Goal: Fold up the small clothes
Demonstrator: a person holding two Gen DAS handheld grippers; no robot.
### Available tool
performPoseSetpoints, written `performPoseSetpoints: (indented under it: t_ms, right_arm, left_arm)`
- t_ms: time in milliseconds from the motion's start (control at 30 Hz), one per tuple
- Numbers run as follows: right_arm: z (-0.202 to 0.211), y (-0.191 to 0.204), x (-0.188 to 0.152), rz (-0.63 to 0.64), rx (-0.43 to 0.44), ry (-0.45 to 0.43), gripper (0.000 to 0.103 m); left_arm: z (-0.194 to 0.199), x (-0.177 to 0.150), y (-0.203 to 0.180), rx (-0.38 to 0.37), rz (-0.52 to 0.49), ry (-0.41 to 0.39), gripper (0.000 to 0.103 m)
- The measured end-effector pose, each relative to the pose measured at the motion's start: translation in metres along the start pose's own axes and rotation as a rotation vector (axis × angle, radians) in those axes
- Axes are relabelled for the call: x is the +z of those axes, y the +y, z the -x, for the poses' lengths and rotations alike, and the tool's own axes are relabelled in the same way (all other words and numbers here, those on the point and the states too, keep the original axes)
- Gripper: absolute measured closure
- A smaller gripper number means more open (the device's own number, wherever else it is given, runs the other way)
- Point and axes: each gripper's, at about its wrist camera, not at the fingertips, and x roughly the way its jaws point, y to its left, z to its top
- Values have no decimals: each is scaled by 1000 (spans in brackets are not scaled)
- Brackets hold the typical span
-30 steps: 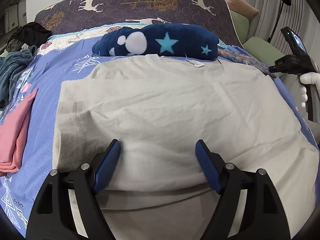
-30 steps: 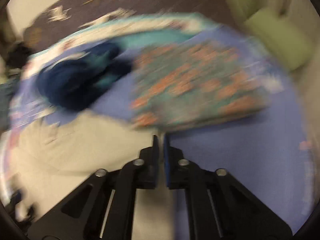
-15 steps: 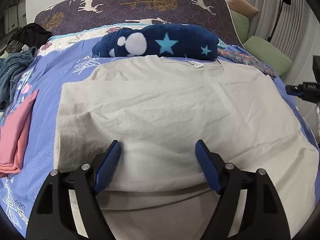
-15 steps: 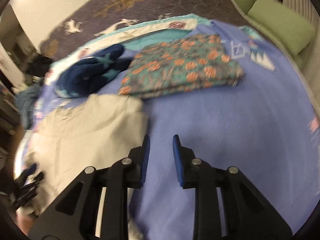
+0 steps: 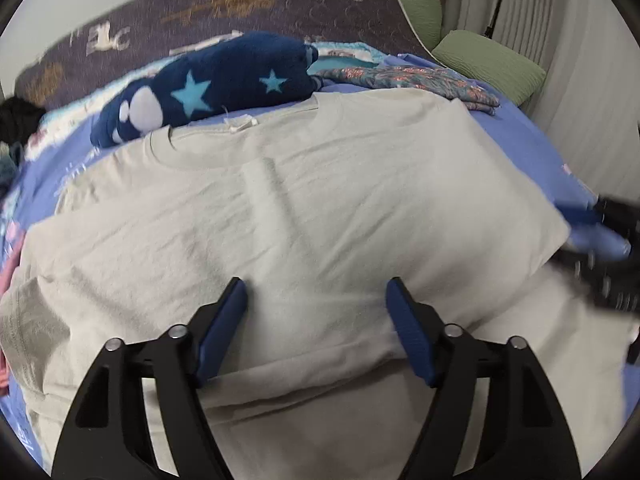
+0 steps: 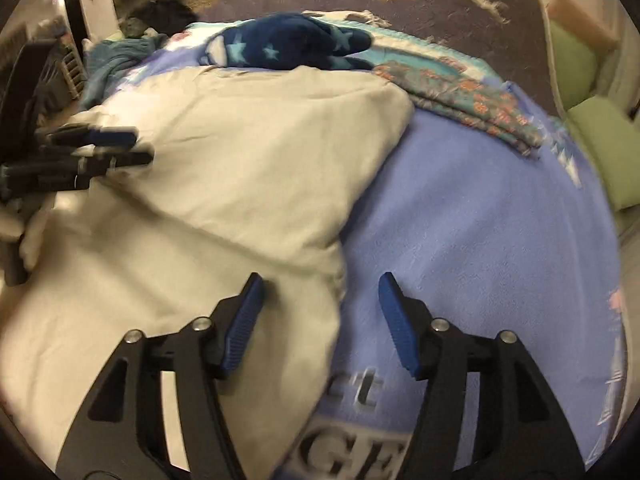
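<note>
On a blue bedspread (image 6: 480,216), a limp beige T-shirt (image 5: 320,208) awaits folding; left gripper (image 5: 316,320) spread empty, right gripper (image 6: 320,312) opening over its hem edge, likely the best hold.

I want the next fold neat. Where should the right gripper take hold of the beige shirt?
Probably the shirt's folded edge just ahead of the right gripper, coming from the bare blue blanket side. That edge lies free and slightly raised on the blanket, and the opening jaws, with nothing pinched, already straddle it.

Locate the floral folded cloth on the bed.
In the right wrist view, the floral folded cloth lies upper right on the blue bedspread, between the beige T-shirt and green cushions.
</note>
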Motion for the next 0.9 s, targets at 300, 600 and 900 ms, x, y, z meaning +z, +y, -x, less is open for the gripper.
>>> performPoseSetpoints:
  t_ms: [300,600,900]
  right_arm:
    - [23,1,-8,-179,-179,-141,54]
    - [41,-15,-3,-200,-4,-178,63]
    - [37,-62,-19,-405,181,-109,56]
  left_arm:
    - [3,-2,2,8,5,-10,28]
    - [3,-2,2,-9,18,-7,28]
    - [3,-2,1,-16,17,-4,26]
